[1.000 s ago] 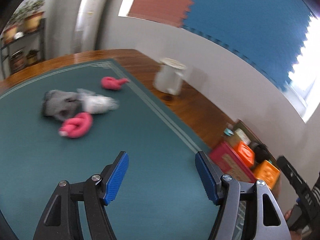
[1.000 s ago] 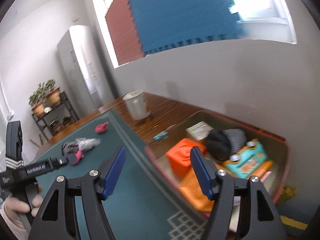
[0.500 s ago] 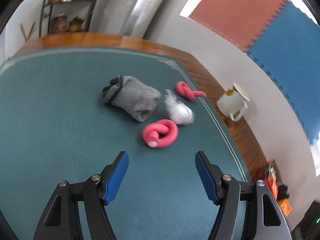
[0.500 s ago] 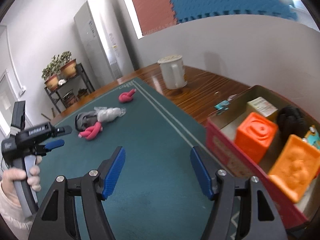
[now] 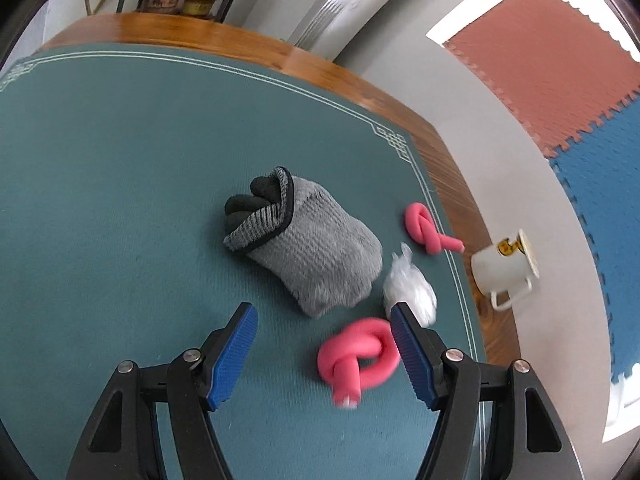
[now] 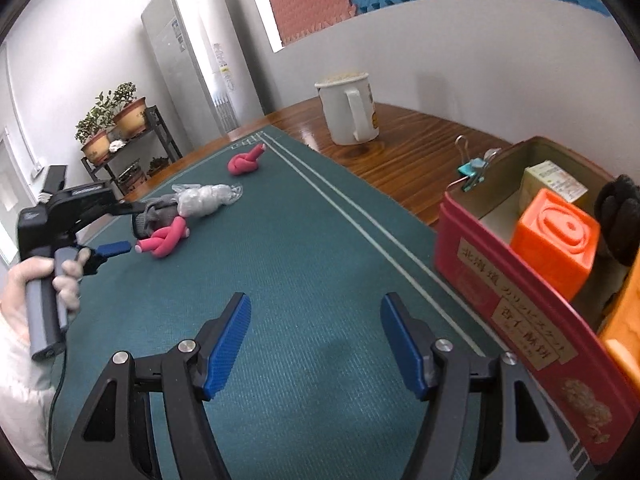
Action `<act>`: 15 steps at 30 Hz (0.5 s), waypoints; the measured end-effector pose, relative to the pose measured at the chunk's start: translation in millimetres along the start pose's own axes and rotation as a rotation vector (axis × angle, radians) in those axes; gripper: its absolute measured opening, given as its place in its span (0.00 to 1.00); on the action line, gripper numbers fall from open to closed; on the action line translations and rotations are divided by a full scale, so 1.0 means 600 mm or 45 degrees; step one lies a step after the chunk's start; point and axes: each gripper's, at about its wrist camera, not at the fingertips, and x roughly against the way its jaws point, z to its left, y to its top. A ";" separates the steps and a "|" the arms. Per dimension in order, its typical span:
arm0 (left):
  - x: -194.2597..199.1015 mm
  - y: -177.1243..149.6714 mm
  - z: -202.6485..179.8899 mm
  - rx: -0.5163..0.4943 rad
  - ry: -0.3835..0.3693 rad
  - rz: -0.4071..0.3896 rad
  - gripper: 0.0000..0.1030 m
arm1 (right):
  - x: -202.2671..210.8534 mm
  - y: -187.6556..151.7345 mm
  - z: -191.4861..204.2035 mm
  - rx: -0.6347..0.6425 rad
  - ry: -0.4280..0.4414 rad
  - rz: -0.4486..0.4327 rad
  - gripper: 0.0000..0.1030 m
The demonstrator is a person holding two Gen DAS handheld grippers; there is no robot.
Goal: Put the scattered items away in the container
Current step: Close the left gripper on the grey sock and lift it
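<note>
On the green mat lie a near pink knotted foam tube [image 5: 358, 358], a rolled grey sock [image 5: 308, 246], a crumpled clear bag [image 5: 410, 288] and a far pink knot [image 5: 426, 228]. My left gripper [image 5: 324, 354] is open, just above the mat, with the near pink knot between its fingers, close to the right one. From the right wrist view the left gripper [image 6: 114, 248] sits by that knot [image 6: 164, 240]. My right gripper [image 6: 316, 346] is open and empty over bare mat, left of the red container [image 6: 516, 300].
The container holds an orange block [image 6: 554, 244], a small box [image 6: 556, 180] and a black item [image 6: 618, 220]; a binder clip [image 6: 474, 168] is on its far corner. A white mug [image 6: 350, 108] stands on the wooden table beyond the mat's edge.
My left gripper has swung down and forward to the pile, bringing the near pink knot between its fingers. My right gripper has turned from the container toward the mat.
</note>
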 end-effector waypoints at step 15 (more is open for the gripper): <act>-0.064 0.054 -0.021 0.114 -0.007 -0.037 0.69 | -0.012 -0.001 -0.007 -0.037 0.050 0.039 0.69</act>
